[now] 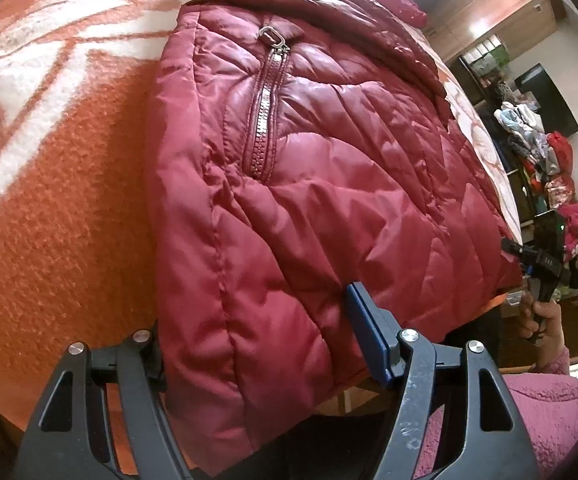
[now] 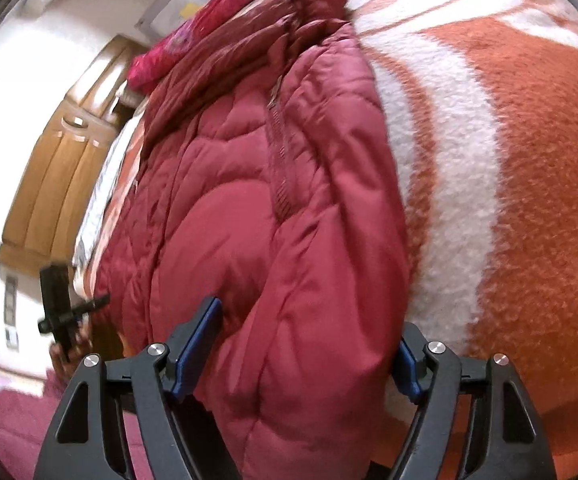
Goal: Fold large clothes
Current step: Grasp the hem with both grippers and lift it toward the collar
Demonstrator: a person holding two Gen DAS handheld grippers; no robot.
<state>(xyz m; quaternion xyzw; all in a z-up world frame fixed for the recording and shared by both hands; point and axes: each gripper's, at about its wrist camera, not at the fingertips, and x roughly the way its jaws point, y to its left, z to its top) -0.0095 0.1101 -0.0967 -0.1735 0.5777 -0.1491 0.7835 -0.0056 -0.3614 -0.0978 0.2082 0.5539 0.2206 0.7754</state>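
Observation:
A dark red quilted puffer jacket (image 1: 309, 168) lies folded on an orange and white blanket (image 1: 57, 184); its zipped pocket (image 1: 265, 108) faces up. My left gripper (image 1: 257, 320) is open, its jaws straddling the jacket's near edge; the left finger is hidden behind the fabric. In the right wrist view the same jacket (image 2: 257, 208) fills the middle. My right gripper (image 2: 309, 336) is open with its blue pads (image 2: 199, 336) on either side of the jacket's near end. Each gripper shows small in the other's view: the right one (image 1: 529, 256), the left one (image 2: 69, 312).
The blanket (image 2: 509, 200) covers a bed. A red patterned pillow (image 2: 193, 44) lies beyond the jacket. A pile of clothes (image 1: 549, 168) and wooden cabinets (image 1: 489, 12) stand at the right; a wooden door (image 2: 57, 168) is at the left.

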